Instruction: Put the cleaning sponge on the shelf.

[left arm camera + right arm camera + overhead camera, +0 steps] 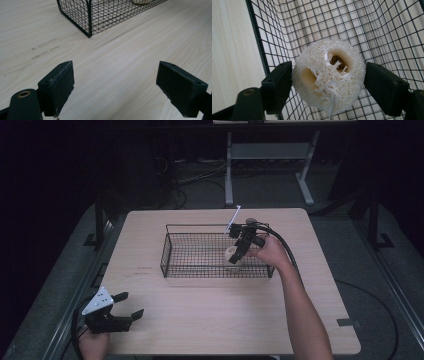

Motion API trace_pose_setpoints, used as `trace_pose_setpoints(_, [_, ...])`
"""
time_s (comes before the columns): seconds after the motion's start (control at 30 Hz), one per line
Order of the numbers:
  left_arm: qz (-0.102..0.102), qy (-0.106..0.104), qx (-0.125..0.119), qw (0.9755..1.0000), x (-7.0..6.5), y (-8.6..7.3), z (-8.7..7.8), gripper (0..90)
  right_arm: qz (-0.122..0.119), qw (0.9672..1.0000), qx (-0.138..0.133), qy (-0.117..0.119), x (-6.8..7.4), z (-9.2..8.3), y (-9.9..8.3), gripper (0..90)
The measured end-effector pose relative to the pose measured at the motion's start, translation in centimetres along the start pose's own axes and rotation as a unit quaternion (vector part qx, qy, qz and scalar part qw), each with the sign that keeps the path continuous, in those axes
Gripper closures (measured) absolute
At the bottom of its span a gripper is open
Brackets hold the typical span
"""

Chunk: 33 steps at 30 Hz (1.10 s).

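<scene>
A pale, fibrous loofah slice (329,75) with two holes sits between my right gripper's (328,82) jaws, which press on both of its sides. In the high view the right gripper (236,256) holds the loofah slice (230,253) inside the black wire basket (170,255), near its right end and low over the basket floor (387,30). My left gripper (131,304) rests at the table's near left corner, open and holding nothing. In the left gripper view its jaws (115,85) stand wide apart over bare wood, with the basket corner (82,15) ahead.
The basket stands in the middle of the light wooden table (210,320). A thin white stick (233,216) pokes up by the basket's back rim. Faint dark marks (45,48) streak the wood left of the basket. Beyond the table are a dark floor, cables and a grey frame (270,165).
</scene>
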State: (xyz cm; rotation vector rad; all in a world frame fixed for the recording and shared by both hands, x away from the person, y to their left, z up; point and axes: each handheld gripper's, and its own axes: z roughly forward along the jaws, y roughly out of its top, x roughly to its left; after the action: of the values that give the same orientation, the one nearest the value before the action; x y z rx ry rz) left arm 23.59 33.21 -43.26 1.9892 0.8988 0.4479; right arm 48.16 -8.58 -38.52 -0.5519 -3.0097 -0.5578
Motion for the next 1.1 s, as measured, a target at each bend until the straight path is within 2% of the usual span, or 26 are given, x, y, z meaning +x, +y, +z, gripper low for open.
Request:
trace_pose_setpoints(0.47, [-0.002, 0.002, 0.0, 1.0, 0.0, 0.0, 0.0, 13.7, -0.003, 0.9998, -0.018, 0.008, 0.3, -0.7, 0.2, 19.7])
trace_pose_setpoints(0.8, [-0.002, 0.003, 0.002, 1.0, 0.1, 0.0, 0.0, 13.7, -0.001, 0.9996, -0.029, 0.003, 0.3, -1.5, -0.1, 19.0])
trace_pose_setpoints(1.1, [0.001, 0.001, 0.003, 1.0, 0.0, -0.1, 0.0, 13.7, -0.006, 0.9993, -0.038, -0.001, 0.8, -2.2, 0.0, 18.6])
